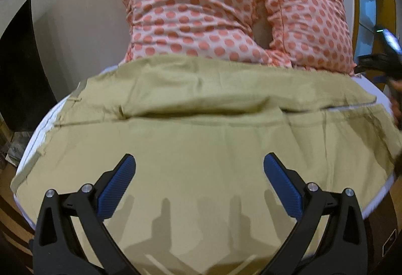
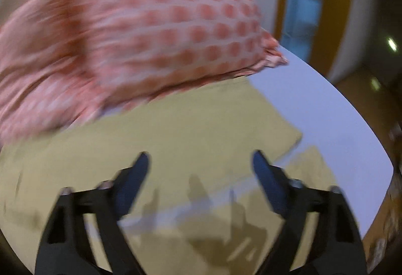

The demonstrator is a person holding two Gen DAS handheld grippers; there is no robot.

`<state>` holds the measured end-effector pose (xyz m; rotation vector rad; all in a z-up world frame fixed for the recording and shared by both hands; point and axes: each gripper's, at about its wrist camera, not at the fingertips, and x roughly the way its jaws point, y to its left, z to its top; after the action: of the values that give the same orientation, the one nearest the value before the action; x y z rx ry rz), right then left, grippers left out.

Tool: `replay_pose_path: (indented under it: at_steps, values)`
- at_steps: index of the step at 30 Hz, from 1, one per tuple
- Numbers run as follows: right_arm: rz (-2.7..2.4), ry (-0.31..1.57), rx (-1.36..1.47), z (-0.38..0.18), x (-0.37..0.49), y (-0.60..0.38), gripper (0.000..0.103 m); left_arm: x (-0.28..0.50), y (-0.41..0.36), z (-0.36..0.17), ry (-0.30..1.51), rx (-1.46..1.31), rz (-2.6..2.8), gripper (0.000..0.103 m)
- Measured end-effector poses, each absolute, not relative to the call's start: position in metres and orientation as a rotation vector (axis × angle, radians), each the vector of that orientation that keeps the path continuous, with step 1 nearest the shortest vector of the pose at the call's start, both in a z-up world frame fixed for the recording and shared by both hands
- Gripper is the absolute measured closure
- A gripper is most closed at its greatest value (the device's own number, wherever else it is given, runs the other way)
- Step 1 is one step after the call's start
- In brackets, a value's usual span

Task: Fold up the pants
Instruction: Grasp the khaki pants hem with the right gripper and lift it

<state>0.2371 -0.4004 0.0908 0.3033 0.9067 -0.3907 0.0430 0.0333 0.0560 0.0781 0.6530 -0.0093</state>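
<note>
Pants point(image 1: 201, 124) of khaki cloth lie spread flat across the white bed point(image 1: 37, 131), which serves as the landmark here. In the left wrist view, the left tongs point(image 1: 199, 167) hang above the near part of the cloth, spread wide, gripping nothing. The cloth's left edge runs along the bed's left side, leaving a thin white strip bare. Two polka-dot pillows point(image 1: 196, 13) sit at the head of the bed, their lower edges touching the cloth's far edge. The right tongs point(image 1: 384, 61) show at the bed's right side.

In the blurred right wrist view, the right tongs point(image 2: 201, 164) are spread wide and empty over the pants point(image 2: 176, 129). Bare bed sheet point(image 2: 326, 111) lies open beyond the cloth's right edge. A pillow point(image 2: 140, 23) borders the far edge.
</note>
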Motion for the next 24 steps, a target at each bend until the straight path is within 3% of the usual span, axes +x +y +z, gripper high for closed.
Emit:
replay_pose_path:
  at_steps: [5, 12, 14, 15, 18, 24]
  values:
    - [-0.559, 1.004, 0.509, 0.05, 0.339, -0.457, 0.048, 0.066, 0.047, 0.063, 0.65, 0.06, 0.002, 0.002]
    - [-0.703, 1.003, 0.516, 0.014, 0.392, -0.483, 0.051, 0.095, 0.067, 0.061, 0.666, 0.027, 0.035, 0.002]
    - [-0.702, 0.993, 0.413, 0.01, 0.397, -0.477, 0.062, 0.103, 0.073, 0.061, 0.673, -0.005, 0.011, 0.002]
    - [-0.661, 0.969, 0.382, 0.009, 0.395, -0.472, 0.073, 0.104, 0.075, 0.061, 0.675, -0.016, 0.003, 0.002]
    - [-0.593, 0.929, 0.376, 0.006, 0.382, -0.47, 0.096, 0.106, 0.085, 0.065, 0.675, -0.063, -0.023, 0.002]
    - [-0.422, 0.776, 0.644, -0.003, 0.341, -0.503, 0.099, 0.114, 0.115, 0.086, 0.646, -0.178, -0.063, 0.002]
